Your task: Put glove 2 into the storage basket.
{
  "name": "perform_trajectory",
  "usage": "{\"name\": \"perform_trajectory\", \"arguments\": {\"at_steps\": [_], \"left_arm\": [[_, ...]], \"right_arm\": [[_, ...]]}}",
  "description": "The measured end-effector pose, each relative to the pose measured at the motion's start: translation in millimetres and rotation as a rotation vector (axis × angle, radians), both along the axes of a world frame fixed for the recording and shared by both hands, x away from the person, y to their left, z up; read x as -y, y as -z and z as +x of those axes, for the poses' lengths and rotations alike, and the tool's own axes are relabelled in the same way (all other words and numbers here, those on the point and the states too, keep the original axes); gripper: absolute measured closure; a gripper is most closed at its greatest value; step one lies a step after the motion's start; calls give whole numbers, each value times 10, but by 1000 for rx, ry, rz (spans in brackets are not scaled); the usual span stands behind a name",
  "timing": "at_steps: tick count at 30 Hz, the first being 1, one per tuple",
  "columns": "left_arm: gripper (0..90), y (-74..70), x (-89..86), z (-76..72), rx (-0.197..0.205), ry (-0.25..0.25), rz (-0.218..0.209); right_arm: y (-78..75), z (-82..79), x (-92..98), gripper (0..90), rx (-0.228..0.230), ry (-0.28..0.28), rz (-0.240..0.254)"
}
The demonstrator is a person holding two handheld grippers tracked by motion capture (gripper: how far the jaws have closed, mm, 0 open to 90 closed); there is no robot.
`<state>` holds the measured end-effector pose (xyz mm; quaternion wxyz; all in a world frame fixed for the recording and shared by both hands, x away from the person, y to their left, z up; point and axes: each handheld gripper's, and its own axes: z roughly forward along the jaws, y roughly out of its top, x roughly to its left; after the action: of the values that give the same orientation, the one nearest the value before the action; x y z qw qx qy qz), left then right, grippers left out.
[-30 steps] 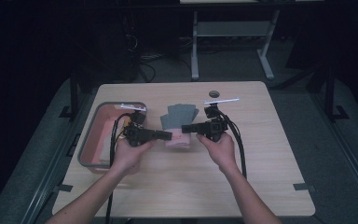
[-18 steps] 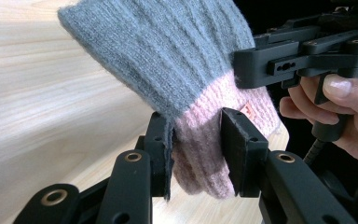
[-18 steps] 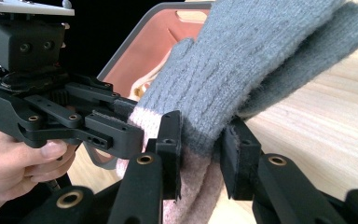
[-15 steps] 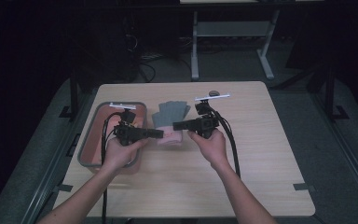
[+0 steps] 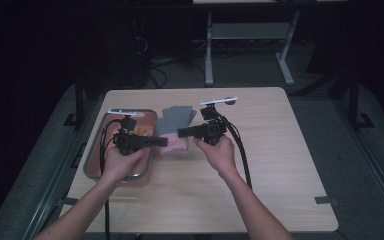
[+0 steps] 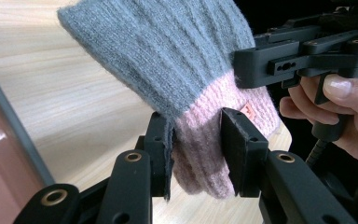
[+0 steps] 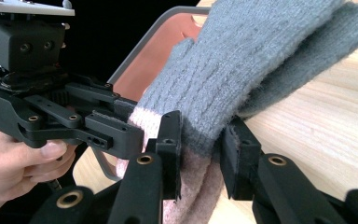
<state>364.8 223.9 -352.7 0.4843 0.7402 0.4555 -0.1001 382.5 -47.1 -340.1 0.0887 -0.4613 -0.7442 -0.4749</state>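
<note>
A grey knitted glove (image 5: 175,119) with a pink cuff (image 5: 179,145) hangs between both grippers just above the table's middle left. My left gripper (image 5: 163,142) comes in from the left, shut on the pink cuff (image 6: 200,140). My right gripper (image 5: 182,132) comes in from the right and is shut where grey meets pink (image 7: 203,149). The two sets of jaws nearly meet, and the right gripper (image 6: 307,56) sits close beyond the cuff in the left gripper view. The grey fingers (image 7: 261,42) trail onto the wood, over a second grey layer (image 7: 326,51).
A grey-rimmed tray (image 5: 92,160) with a reddish floor (image 7: 168,42) sits at the table's left, under my left hand. The wooden table (image 5: 280,165) has bare wood to the right and front. Beyond its far edge stand dark floor and table legs.
Both hands have moved left and a little away from me, carrying the glove's cuff with them. Neither grip has changed.
</note>
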Motion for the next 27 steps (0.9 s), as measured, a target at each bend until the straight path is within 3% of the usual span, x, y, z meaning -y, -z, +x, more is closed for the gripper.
{"name": "perform_trajectory", "arguments": {"at_steps": [27], "left_arm": [[644, -168, -369, -20, 23, -45, 33]], "right_arm": [[-131, 82, -399, 707, 17, -34, 9]]}}
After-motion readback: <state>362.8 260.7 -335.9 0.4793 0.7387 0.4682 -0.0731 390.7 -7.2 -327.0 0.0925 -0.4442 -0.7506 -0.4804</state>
